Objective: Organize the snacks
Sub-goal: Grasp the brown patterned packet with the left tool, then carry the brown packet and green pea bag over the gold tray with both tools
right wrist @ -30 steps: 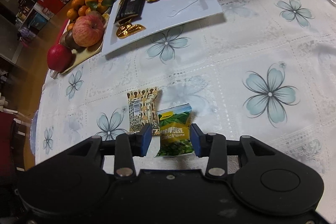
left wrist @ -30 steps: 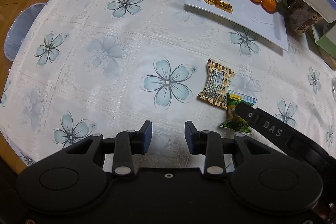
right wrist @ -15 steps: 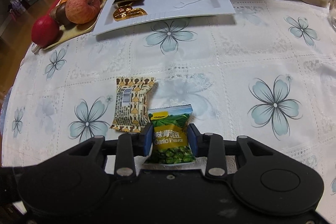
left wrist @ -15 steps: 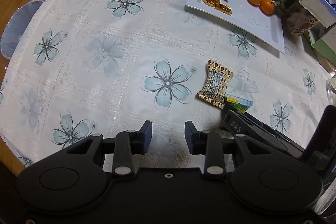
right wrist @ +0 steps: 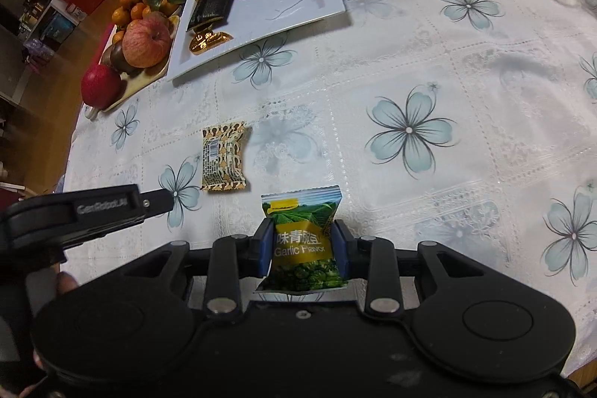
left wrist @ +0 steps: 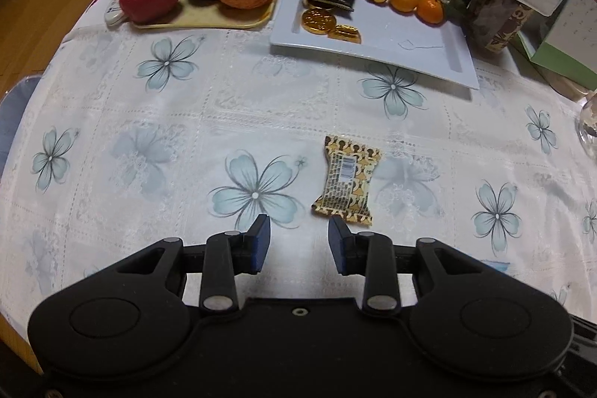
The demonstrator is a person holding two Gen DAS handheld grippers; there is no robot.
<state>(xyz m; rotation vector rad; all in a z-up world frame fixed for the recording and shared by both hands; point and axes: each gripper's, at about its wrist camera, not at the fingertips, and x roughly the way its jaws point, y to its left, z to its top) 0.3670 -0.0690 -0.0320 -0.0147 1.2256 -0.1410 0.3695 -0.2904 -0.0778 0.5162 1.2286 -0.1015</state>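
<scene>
Our right claw [right wrist: 302, 248] has just been closing and now clamps the green pea packet [right wrist: 303, 245] by its sides, lifted clear of the table [right wrist: 429, 193]. Our left claw [left wrist: 298, 241] stands apart with nothing in it, just short of the brown snack packet [left wrist: 347, 179] lying flat on the flowered cloth. The white tray [left wrist: 410, 40] sits well beyond.
</scene>
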